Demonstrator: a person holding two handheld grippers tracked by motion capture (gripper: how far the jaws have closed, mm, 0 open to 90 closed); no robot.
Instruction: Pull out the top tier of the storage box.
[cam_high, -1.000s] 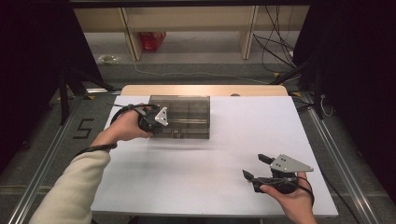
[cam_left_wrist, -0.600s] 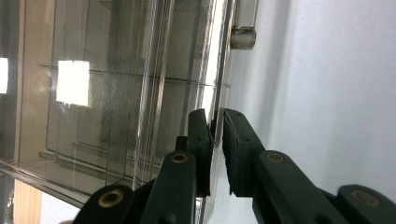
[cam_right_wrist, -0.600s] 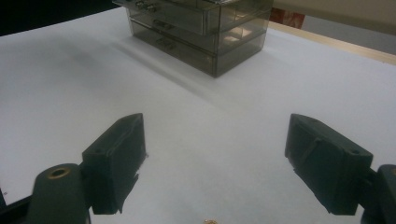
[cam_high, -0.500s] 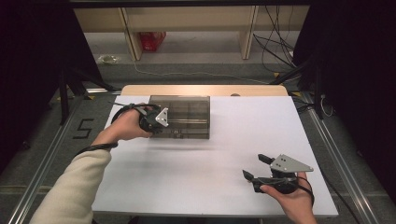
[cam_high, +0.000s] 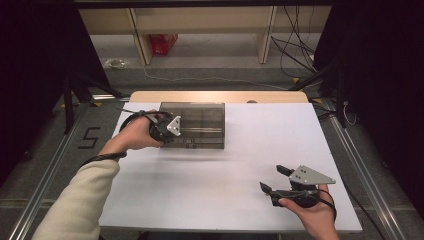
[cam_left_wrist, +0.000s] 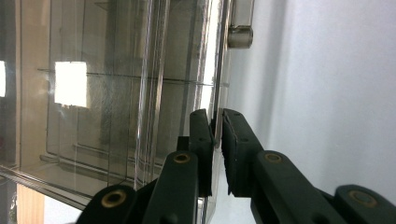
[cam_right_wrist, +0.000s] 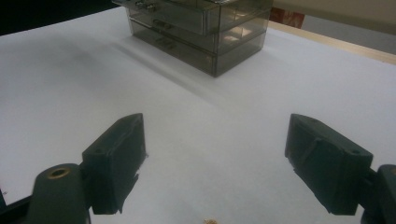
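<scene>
A smoky clear drawer box (cam_high: 200, 122) stands on the white table (cam_high: 260, 140) at the back left. My left gripper (cam_high: 170, 131) is at its left front corner. In the left gripper view the jaws (cam_left_wrist: 217, 128) pinch a thin clear panel edge of the box (cam_left_wrist: 116, 93), and a small drawer handle (cam_left_wrist: 240, 35) shows farther along that panel. My right gripper (cam_high: 274, 178) rests near the front right of the table, held in a hand. Its jaws (cam_right_wrist: 215, 154) stand wide open over bare tabletop, pointed toward the box (cam_right_wrist: 205, 28) some way off.
A wooden strip (cam_high: 215, 96) runs along the table's far edge. On the floor beyond are a red box (cam_high: 162, 42), shelf legs and black cables (cam_high: 295, 45). Metal rails flank the table on both sides.
</scene>
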